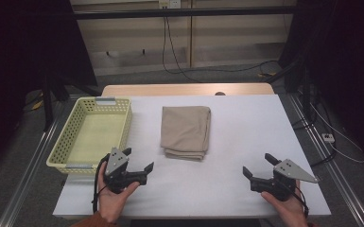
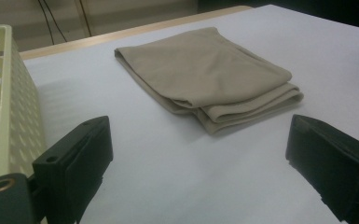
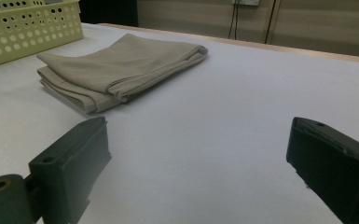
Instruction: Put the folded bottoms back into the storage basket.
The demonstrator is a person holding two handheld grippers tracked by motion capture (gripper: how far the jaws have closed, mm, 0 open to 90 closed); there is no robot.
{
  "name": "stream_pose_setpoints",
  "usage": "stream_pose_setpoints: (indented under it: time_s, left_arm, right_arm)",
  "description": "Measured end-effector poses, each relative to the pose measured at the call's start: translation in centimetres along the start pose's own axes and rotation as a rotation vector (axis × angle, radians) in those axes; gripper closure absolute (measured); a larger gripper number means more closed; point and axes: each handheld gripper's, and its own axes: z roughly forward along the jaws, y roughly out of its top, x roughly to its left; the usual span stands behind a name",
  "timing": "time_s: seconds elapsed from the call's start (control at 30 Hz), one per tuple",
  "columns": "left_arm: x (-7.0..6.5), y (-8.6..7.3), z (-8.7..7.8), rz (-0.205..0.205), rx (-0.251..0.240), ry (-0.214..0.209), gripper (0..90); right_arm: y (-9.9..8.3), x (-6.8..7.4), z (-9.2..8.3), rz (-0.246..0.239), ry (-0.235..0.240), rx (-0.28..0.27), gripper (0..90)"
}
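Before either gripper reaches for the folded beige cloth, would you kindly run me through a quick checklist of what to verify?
1. Left gripper jaws wide apart, nothing between them: ok.
2. Right gripper jaws wide apart, nothing between them: ok.
3. Folded beige cloth lies flat and neatly stacked on the white table, touching neither gripper: ok.
4. Pale yellow perforated plastic basket holds nothing in the part seen: ok.
5. Table surface between both grippers and the cloth is bare: ok.
6. Cloth's layers held together underneath: cannot tell.
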Motion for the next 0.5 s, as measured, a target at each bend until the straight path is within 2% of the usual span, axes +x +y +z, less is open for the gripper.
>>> stream_pose_setpoints:
  time_s: [0.17, 0.3, 0.5]
  left_arm:
    - [-0.05, 0.11, 0.19, 0.008, 0.004, 0.003, 7.1]
    - [-0.23, 0.05, 0.55, 0.013, 0.030, -0.017, 7.1]
    - [-0.42, 0.02, 0.76, 0.016, 0.042, -0.027, 7.1]
  right_arm:
    - [-0.01, 0.14, -0.06, 0.008, 0.012, 0.003, 4.5]
    - [-0.02, 0.03, -0.11, 0.014, 0.010, 0.003, 4.5]
    - [-0.02, 0.11, -0.07, 0.015, 0.008, 0.007, 4.1]
